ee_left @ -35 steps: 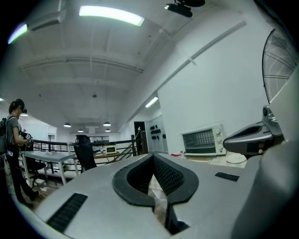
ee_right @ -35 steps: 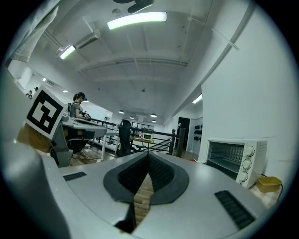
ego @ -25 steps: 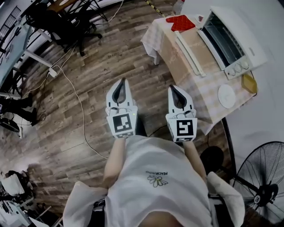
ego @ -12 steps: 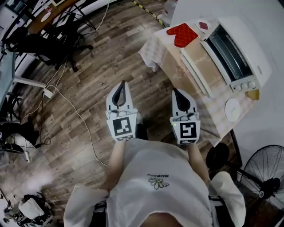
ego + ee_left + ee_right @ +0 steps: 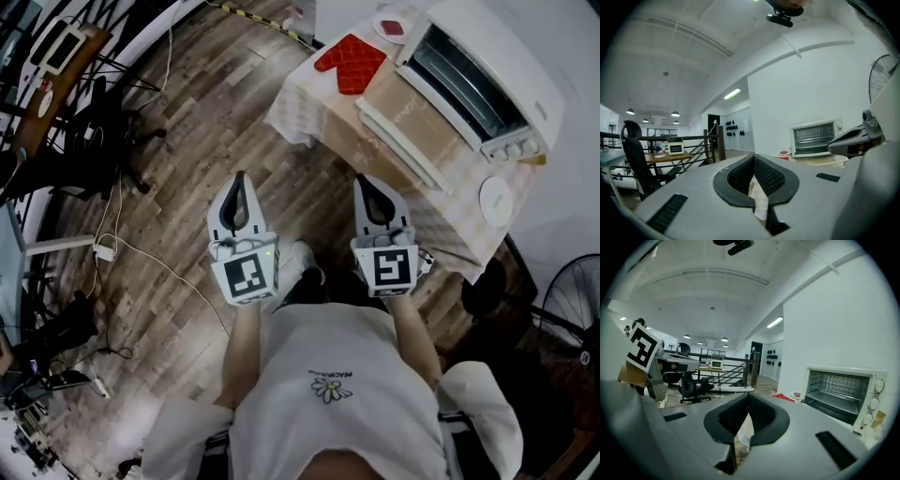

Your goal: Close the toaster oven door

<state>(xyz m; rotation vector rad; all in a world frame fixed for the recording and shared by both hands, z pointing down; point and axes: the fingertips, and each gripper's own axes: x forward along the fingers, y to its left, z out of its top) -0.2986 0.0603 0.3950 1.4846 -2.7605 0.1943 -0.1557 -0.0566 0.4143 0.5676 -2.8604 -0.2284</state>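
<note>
Standing on a wood floor (image 5: 187,141), the person holds both grippers out at waist height, side by side and well apart, marker cubes toward the body and tips pointing ahead. The left gripper (image 5: 236,178) has its jaws pressed together with nothing between them; its own view shows the black pads meeting at the tip (image 5: 753,157). The right gripper (image 5: 366,180) is likewise closed and empty, its pads joined at the front (image 5: 748,394). A white shoe (image 5: 305,258) shows on the floor between them, and a pale cable (image 5: 141,262) trails off to the left. Ahead and to the right stands a desk (image 5: 295,108) under a checked cloth, clear of both grippers. A white plate (image 5: 494,201) lies at its near right end. The oven (image 5: 478,80) sits along the far side of the desk, against a white wall, with its knobs (image 5: 511,148) at the near end. Its door (image 5: 403,122) is open, folded down flat over the desk toward the person, and the right gripper view looks into the bare racks of the oven (image 5: 841,397). A red mitt (image 5: 350,64) rests on the desk just past the door's far end. A fan (image 5: 572,309) stands on the floor to the right.
</note>
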